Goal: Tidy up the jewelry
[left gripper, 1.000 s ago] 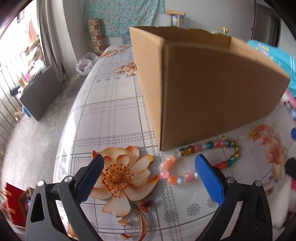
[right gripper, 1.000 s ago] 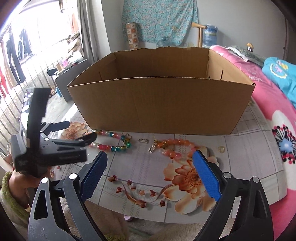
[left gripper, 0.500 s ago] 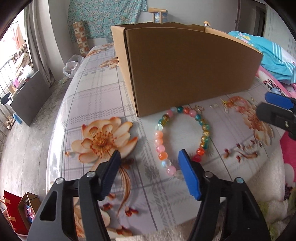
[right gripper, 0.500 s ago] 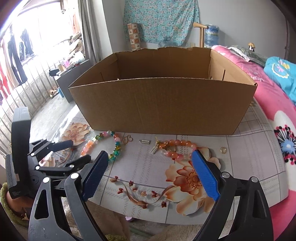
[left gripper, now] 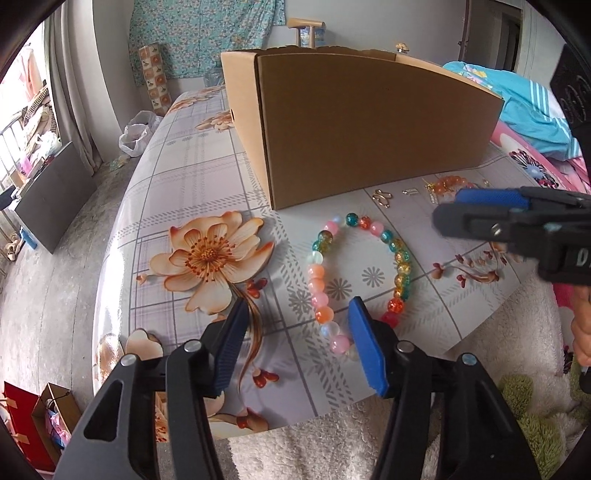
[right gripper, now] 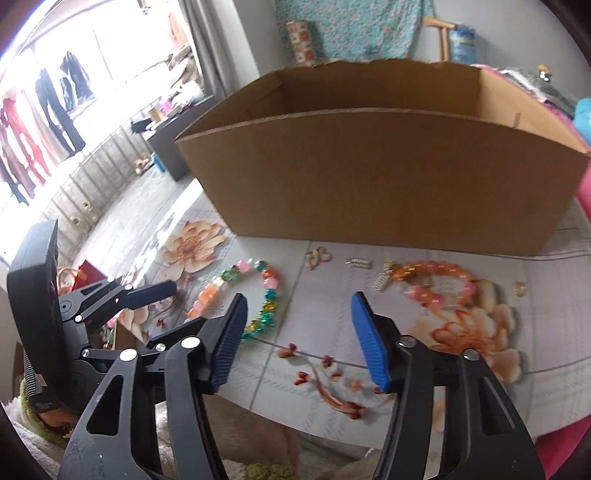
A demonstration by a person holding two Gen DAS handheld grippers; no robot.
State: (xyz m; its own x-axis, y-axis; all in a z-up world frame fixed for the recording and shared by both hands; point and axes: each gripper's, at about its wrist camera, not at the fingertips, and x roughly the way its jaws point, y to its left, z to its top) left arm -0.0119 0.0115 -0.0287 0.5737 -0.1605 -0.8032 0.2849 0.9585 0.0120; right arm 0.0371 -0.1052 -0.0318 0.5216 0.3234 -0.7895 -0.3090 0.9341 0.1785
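- The left gripper is narrowing its jaws, nothing between them, reaching for the multicoloured bracelet lying at one o'clock.
- The right gripper is narrowing too, empty.
- Next, probably: straddle beads, pinch, lift toward the cardboard box at twelve.

matt cardboard box, glossy beaded bracelet

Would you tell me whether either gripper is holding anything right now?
Nothing is held: left gripper and right gripper are closing on air above the table.

Grey walls, teal floral cloth, bright window, concrete floor.
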